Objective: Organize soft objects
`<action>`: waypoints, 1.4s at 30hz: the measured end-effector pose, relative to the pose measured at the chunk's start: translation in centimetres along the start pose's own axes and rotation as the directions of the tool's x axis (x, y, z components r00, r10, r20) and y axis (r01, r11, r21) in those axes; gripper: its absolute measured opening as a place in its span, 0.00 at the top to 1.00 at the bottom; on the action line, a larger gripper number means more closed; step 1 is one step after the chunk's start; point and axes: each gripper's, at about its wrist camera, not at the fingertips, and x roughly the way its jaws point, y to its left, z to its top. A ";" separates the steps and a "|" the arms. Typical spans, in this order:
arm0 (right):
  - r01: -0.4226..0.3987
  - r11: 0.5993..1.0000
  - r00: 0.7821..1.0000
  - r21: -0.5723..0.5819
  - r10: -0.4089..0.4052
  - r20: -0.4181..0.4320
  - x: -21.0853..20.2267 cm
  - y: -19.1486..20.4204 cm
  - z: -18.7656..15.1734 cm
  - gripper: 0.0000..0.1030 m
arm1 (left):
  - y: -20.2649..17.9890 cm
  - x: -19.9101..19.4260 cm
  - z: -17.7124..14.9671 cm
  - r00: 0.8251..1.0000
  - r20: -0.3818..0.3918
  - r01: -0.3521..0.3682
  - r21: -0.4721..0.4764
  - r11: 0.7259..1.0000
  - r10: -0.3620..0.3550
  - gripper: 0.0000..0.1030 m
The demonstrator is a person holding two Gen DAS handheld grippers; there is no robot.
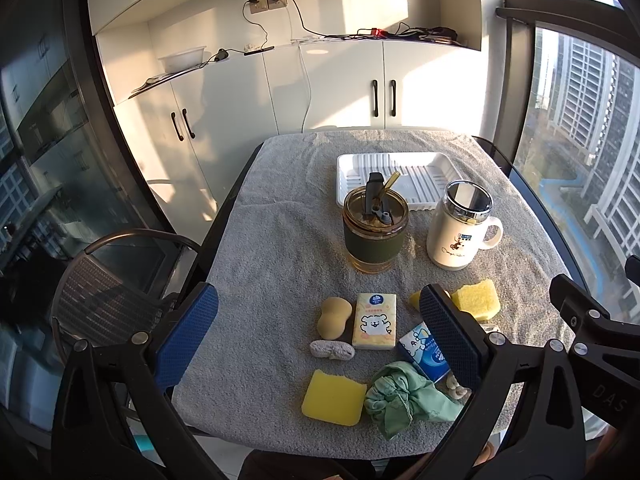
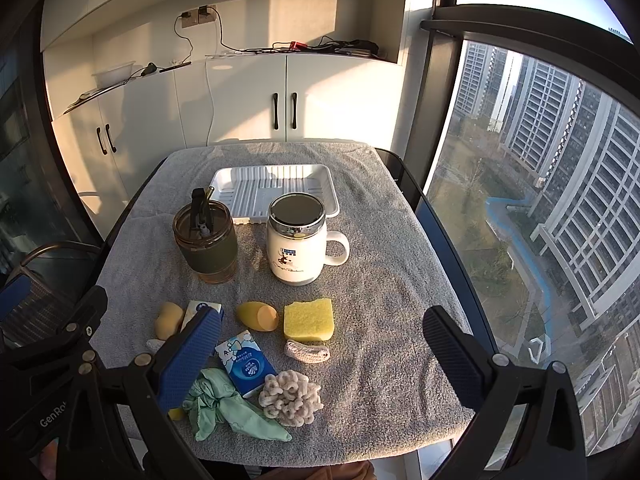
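2 grippers, left gripper [image 1: 320,344] & right gripper [image 2: 324,360], hover w/ jaws apart, nothing held; soft bits lie near side of the mug [image 2: 296,250], tray [image 2: 276,192] behind it, so pinch yellow sponge [image 2: 309,320] mid-body, lift clear over mug.

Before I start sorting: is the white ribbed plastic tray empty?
Empty: the white ribbed plastic tray shows only bare ribs; every soft item lies on the grey towel.

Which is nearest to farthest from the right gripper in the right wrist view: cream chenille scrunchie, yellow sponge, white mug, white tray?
From the right gripper:
1. Cream chenille scrunchie, at the near edge, just below centre.
2. Yellow sponge, mid-table, just ahead.
3. White mug, behind the sponge, handle to the right.
4. White tray, far end of the table, behind the mug.
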 end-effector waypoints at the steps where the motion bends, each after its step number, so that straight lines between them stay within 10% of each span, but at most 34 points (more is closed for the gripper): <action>1: 0.000 1.000 1.000 -0.001 0.000 0.001 0.0 0.0 0.0 0.00 | 0.0 0.0 0.0 1.000 0.002 0.000 0.001 1.000 0.000 0.01; 42: -0.030 0.999 0.997 -0.042 0.027 -0.069 2.3 0.9 -2.4 0.00 | 0.6 3.7 -3.7 0.991 -0.114 0.082 0.039 0.996 -0.077 0.01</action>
